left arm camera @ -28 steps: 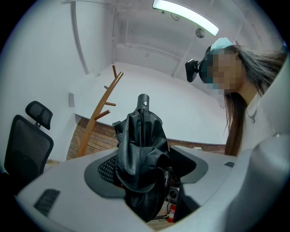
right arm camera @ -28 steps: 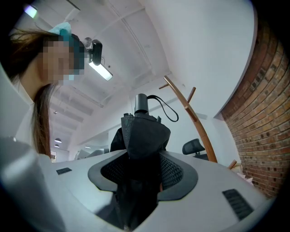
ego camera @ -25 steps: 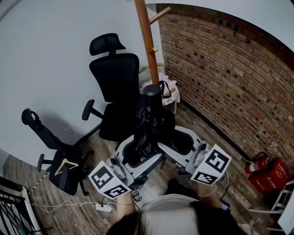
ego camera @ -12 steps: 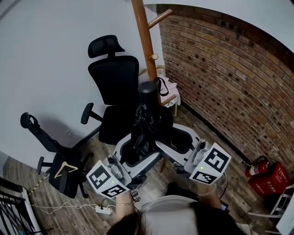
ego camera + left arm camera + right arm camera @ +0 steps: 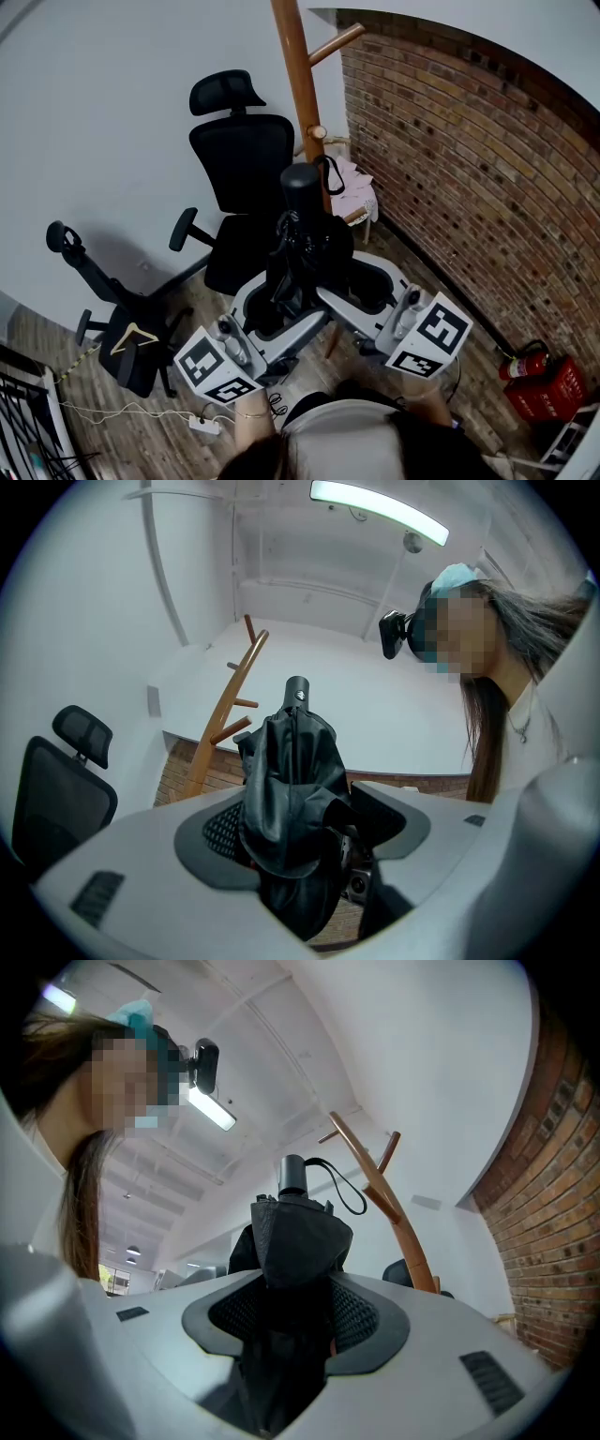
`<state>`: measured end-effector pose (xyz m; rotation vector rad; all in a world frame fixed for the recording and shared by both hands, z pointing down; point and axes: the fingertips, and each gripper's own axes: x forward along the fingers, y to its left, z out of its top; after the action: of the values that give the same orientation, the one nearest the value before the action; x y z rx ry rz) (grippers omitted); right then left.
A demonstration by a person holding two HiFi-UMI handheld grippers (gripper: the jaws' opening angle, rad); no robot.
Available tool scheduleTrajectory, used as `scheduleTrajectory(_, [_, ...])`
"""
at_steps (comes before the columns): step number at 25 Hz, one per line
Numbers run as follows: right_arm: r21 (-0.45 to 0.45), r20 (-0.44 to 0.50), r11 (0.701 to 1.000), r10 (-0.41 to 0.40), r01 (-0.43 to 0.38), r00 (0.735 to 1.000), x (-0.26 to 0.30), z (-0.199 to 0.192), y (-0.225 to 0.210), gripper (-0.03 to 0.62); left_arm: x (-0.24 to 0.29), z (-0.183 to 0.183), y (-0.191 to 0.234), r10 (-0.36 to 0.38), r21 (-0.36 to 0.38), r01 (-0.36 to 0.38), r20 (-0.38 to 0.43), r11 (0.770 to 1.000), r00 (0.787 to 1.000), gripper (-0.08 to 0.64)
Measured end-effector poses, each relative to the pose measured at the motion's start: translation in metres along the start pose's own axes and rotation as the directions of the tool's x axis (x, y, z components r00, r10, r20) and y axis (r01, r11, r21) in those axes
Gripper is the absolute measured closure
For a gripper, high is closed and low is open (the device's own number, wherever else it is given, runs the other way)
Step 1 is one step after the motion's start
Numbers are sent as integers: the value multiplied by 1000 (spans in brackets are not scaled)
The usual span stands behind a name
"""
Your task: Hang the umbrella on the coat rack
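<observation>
A folded black umbrella (image 5: 302, 251) stands upright between my two grippers, handle end up, with its black wrist strap (image 5: 331, 174) looping off the top. My left gripper (image 5: 274, 314) is shut on its lower folds from the left. My right gripper (image 5: 361, 291) is shut on it from the right. Just behind it rises the wooden coat rack (image 5: 296, 84), with an upper peg (image 5: 336, 43) and a short knob peg (image 5: 318, 132). In the left gripper view the umbrella (image 5: 289, 794) fills the left gripper (image 5: 300, 850), the coat rack (image 5: 223, 714) beyond. In the right gripper view the right gripper (image 5: 291, 1326) clamps the umbrella (image 5: 298, 1239).
A black office chair (image 5: 240, 183) stands left of the rack, a second chair (image 5: 117, 323) with a hanger lies further left. A brick wall (image 5: 469, 169) runs along the right. A stool with pink cloth (image 5: 354, 185) sits behind the rack. A fire extinguisher (image 5: 523, 362) and power strip (image 5: 204, 424) are on the floor.
Both grippers have carried the umbrella a little further towards the coat rack and slightly up. The hold on it looks the same.
</observation>
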<state>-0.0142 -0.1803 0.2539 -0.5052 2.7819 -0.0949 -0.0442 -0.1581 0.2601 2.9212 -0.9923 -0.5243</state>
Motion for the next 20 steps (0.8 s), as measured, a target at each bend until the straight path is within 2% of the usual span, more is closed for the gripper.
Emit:
scheduleTrajectory(6, [-3, -4, 1000, 21, -21, 1000, 13, 2, -11, 382, 5, 5, 15, 15, 9, -15, 4, 1000, 1000, 242])
scheduleTrajectory(20, [-35, 15, 999, -6, 6, 1000, 37, 14, -41, 382, 25, 17, 48, -29, 18, 29, 7, 999, 1000, 245])
